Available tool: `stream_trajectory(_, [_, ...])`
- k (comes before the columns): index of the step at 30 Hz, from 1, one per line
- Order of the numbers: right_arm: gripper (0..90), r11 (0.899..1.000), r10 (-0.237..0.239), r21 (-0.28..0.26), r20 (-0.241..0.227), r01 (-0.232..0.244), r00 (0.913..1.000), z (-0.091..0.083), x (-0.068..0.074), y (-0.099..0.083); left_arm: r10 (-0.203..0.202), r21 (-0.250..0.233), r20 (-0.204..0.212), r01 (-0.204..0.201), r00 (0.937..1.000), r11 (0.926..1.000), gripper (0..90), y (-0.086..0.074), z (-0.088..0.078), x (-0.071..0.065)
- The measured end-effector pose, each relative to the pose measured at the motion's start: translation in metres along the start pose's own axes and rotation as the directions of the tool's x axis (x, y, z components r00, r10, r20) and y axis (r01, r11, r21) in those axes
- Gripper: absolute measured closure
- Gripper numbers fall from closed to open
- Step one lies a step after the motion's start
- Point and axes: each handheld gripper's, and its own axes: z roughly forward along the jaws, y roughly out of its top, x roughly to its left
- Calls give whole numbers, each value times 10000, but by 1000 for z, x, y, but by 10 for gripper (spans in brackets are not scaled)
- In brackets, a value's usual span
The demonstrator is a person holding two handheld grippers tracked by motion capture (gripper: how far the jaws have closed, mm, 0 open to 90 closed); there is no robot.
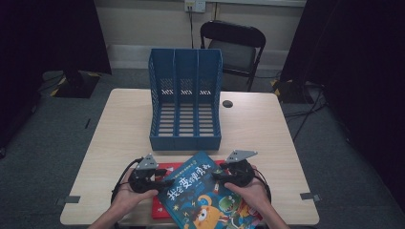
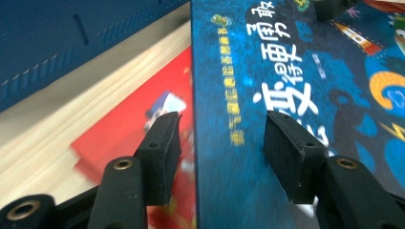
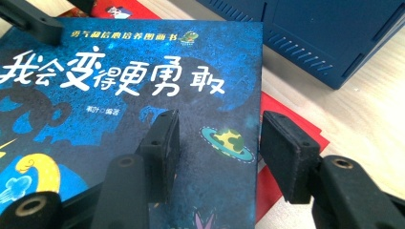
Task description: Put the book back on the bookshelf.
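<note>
High view looks down; 2 claw views closely share blue book (image 1: 206,193).

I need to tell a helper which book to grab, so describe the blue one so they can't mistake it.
Start at the blue file rack on the table; the books lie just in front of it at the near edge. The blue book lies on top, tilted, between the two grippers. It has white Chinese title characters and cartoon planets, unlike the red book beneath.

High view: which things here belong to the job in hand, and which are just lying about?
In the job:
blue picture book
left tool, astride its edge
right tool, astride its edge
red book underneath
blue file rack

Lying about:
black chair
wall socket
</note>
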Motion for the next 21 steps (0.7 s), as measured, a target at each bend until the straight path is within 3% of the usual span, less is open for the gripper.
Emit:
stream_trajectory(6, [489, 9999, 127, 9, -78, -127, 9999, 0, -1, 0, -274, -25, -51, 274, 9996, 9996, 465, -12, -13, 2])
stream_trajectory(11, [489, 9999, 126, 3, -36, -126, 9999, 0, -1, 0, -39, 179, -264, 43, 9996, 9998, 419, -22, -27, 0])
stream_trajectory(14, [484, 9999, 143, -23, -39, -143, 9999, 0, -1, -1, -341, 54, -316, 343, 9989, 9994, 420, -33, -36, 2])
stream_trajectory(16, [482, 9999, 152, -13, -54, -152, 9999, 1, -1, 0, -407, -8, -559, 407, 9976, 9992, 420, -32, -34, 0])
stream_trajectory(18, [482, 9999, 147, -14, -43, -147, 9999, 0, -1, 0, -205, 134, -667, 214, 9976, 9997, 427, -28, -32, -2])
stream_trajectory(20, [483, 9999, 141, -3, -28, -141, 9999, 0, -1, 0, -222, 168, -642, 233, 9977, 9996, 422, -27, -31, -1])
stream_trajectory(21, [483, 9998, 177, -34, 4, -177, 9998, 0, -1, -1, -504, 58, -425, 507, 9978, 9987, 421, -29, -30, 3])
